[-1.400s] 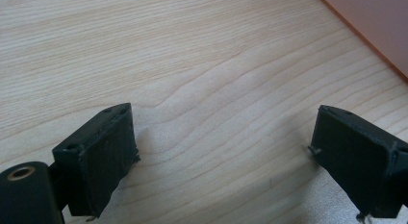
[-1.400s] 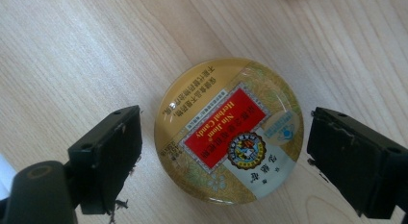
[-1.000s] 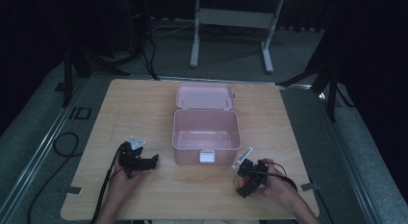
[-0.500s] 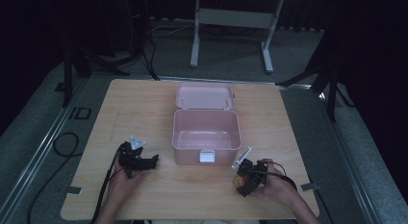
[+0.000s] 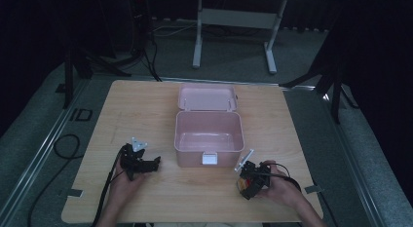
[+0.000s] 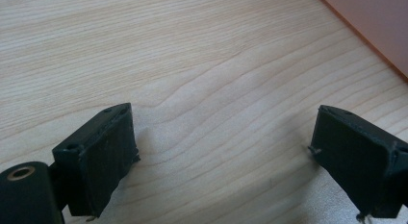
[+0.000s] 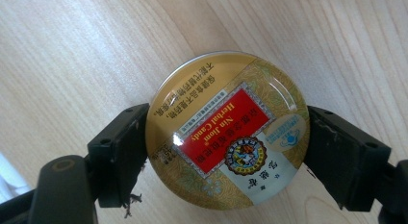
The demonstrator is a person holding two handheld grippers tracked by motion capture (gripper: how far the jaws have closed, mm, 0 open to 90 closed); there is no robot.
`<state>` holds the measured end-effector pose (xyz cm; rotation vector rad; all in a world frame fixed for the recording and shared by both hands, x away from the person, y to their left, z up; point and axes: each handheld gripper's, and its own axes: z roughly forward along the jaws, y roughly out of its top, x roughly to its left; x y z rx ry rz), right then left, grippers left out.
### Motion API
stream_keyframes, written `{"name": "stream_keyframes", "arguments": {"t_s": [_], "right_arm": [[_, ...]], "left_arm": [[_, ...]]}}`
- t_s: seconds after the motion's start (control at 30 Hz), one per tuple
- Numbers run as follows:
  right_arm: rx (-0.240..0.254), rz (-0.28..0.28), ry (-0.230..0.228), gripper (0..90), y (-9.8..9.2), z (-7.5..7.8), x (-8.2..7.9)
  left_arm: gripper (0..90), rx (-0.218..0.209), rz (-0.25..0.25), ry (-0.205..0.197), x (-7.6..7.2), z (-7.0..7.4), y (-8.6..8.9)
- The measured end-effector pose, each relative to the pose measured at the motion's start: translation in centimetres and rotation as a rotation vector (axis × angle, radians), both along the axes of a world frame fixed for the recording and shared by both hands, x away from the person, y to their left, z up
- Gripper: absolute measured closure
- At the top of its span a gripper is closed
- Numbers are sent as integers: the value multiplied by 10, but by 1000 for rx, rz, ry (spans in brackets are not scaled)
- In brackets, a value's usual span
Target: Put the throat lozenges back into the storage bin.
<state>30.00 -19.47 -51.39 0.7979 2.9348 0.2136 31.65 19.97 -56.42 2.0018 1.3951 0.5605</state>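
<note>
Dim room, dark floor with cables and stand legs behind; pale wood worktop (image 5: 122,110) at centre.

Item 1: pink plastic box (image 5: 208,138), mid-worktop, lid (image 5: 207,98) thrown back flat toward the far edge, white latch (image 5: 209,159) facing the person. Interior bare as far as could be seen from the high view.

Item 2: round tin of herbal candy (image 7: 226,147), gold with red label, gripped across its width between the pads of the right tongs (image 7: 226,156), both pads touching the rim. Held over bare wood; whether lifted or resting on the grain could not be told. Right tongs (image 5: 249,179) placed near the front right corner of the box, just beside it but apart.

Item 3: left tongs (image 6: 226,156), spread wide, nothing between the pads, bare wood beneath; a pink wall of the box (image 6: 375,27) at the upper right of the left gripper view. Left tongs (image 5: 140,163) seen from above at the front left of the box, near but not touching.

Change against the earlier high views: none of note. Both hands, both tongs and the box found in the same places as half a second and a second before.

Judged: tin secured, grip settled, carry to the open box not yet begun; box ready to receive it.
</note>
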Motion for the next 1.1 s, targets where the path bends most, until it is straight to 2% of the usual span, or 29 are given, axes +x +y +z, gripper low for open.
{"name": "stream_keyframes", "arguments": {"t_s": [0.6, 1.1], "right_arm": [[-7, 24, -22, 201, -6, 27, -1], [-2, 26, -39, 201, -12, 53, 7]], "left_arm": [[89, 0, 0, 0, 0, 0, 0], [89, 0, 0, 0, 0, 0, 0]]}}
